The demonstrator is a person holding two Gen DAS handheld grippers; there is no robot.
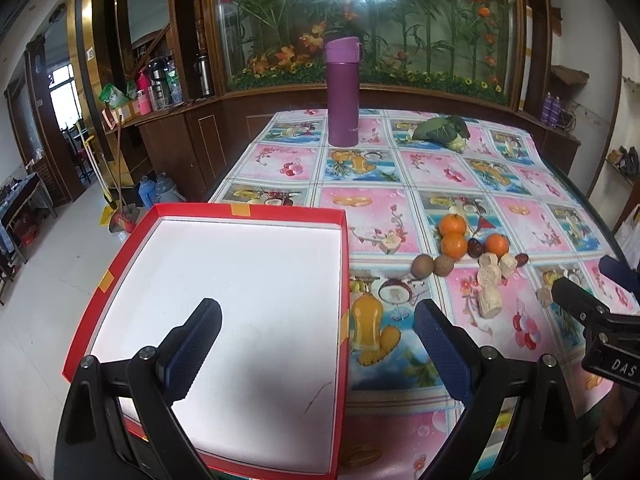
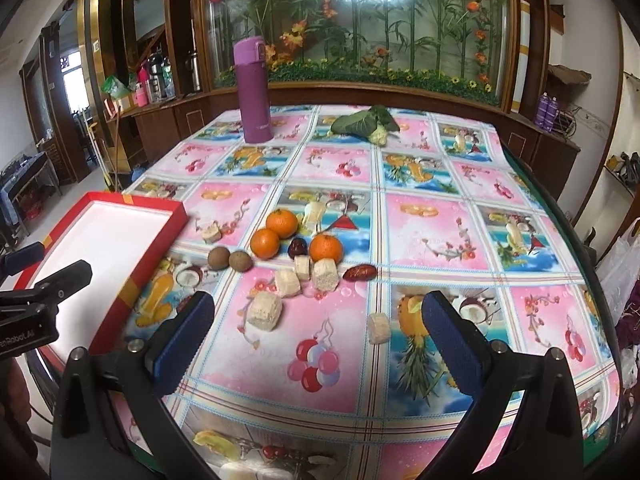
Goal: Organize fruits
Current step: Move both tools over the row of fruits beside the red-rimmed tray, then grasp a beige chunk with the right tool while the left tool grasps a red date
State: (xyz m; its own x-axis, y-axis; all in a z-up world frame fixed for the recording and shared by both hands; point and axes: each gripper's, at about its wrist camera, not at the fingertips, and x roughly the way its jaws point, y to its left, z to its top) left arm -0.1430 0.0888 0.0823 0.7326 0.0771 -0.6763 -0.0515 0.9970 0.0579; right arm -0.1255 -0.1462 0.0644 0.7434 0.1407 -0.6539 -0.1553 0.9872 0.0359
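Three oranges (image 2: 282, 223) (image 2: 265, 243) (image 2: 326, 247) lie mid-table, with two brown round fruits (image 2: 219, 257) (image 2: 241, 261), dark red dates (image 2: 360, 272) (image 2: 297, 246) and several pale cut chunks (image 2: 264, 311) around them. A red tray (image 1: 344, 280) with a white floor sits at the table's left edge with nothing in it. My left gripper (image 1: 318, 322) hangs open above the tray's right rim. My right gripper (image 2: 318, 318) hovers open over the near table, a little short of the fruit. The oranges (image 1: 453, 225) also show in the left wrist view.
A purple flask (image 2: 252, 92) stands at the back left of the table, and a leafy green vegetable (image 2: 366, 124) lies at the back centre. The patterned tablecloth (image 2: 436, 236) covers the table; its right edge curves away. Wooden cabinets line the far wall.
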